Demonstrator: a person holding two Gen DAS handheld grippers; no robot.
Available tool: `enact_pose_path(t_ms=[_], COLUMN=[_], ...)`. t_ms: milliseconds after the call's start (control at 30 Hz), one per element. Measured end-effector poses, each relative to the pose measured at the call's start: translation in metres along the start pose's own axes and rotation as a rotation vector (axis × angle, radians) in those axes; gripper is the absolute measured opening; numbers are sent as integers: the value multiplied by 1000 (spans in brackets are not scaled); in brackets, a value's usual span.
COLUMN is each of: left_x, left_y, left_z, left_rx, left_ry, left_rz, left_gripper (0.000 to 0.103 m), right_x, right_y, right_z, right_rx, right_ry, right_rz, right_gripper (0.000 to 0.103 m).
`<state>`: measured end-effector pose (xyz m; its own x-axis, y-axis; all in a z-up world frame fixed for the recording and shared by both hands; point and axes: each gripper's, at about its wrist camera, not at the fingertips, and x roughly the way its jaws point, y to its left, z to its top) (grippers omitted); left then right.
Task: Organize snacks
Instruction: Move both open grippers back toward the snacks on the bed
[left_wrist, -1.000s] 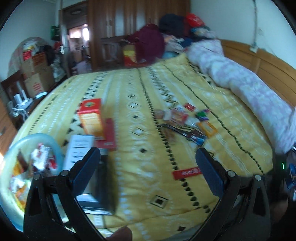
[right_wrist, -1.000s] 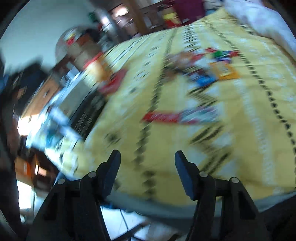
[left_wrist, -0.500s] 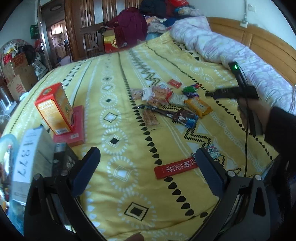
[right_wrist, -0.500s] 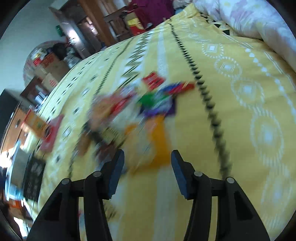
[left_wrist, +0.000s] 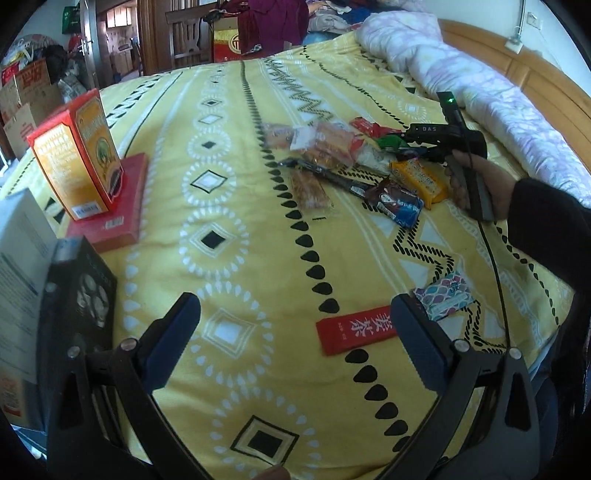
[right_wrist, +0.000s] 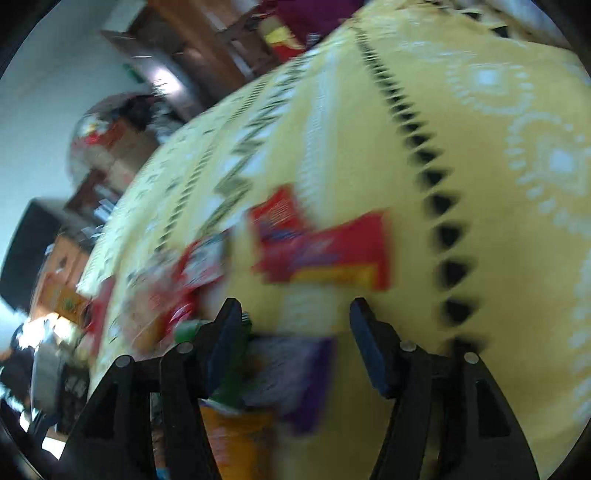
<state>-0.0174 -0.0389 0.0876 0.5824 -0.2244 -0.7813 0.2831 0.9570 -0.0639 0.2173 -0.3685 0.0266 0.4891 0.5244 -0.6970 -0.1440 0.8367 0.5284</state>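
Nearest in the left wrist view, the left gripper (left_wrist: 291, 332) hangs over the yellow bedspread (left_wrist: 258, 229) with its fingers (left_wrist: 173, 332) spread wide and nothing between them. Just ahead lies a red tea sachet (left_wrist: 356, 334), and beside it a small patterned packet (left_wrist: 445, 295).

Farther on, the snack pile (left_wrist: 354, 166) sits in the middle of the bed, with the right gripper (right_wrist: 295, 339) over its far side. Its fingers are parted and empty. In its own blurred view a purple wrapper (right_wrist: 295, 373) lies beneath them and a red packet (right_wrist: 332, 254) just beyond.

The step in hand appears to be a first pick from the pile. It would go best if the right gripper steadies, centres on one wrapper only, and pinches a flat edge without catching neighbours or cloth.

Farthest left, an orange box (left_wrist: 77, 155) stands on a flat red box (left_wrist: 114, 206).
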Motion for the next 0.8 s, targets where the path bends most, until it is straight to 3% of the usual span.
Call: enact_pose_path(t_ms=[133,200,300,367,433,500,567,600,700,800], left_x=[-6,-11,-21,-28,-37,-46,-53,-56,-62,-65], left_y=[-2,0,7,13,18,22,26,28,31,29], left_z=[-1,-3,-8,-13,-20,-26,-31,-34,-41,-46], left_rx=[-6,-21,-46,-59,-71,-83,-92,-98,-115,-123], left_ry=[-7,-11,-6,-1,0,4,2,3,14,24], left_rz=[-14,-17,-18,-10,-5,0,-1,-4,-27,-44], left_gripper=[103,103,103,103,103,103,103,103,103,103], right_x=[18,22,26,26,23,16,-5,-19,-67,-92], right_y=[56,83,119,145,169,194,217,223,226,220], right_z=[-44,-65,-98,-120,-140,-156,-166,-167,-174,-191], right_rx=[-97,-151,-136,-146,-109,-152,-187,-187,-201,-256], right_ry=[91,109,137,143,177,215,194,161,31,56], right_rz=[129,127,187,169,224,250,263,257,130,-5], right_gripper=[70,72,74,76,76,75,75,75,76,76])
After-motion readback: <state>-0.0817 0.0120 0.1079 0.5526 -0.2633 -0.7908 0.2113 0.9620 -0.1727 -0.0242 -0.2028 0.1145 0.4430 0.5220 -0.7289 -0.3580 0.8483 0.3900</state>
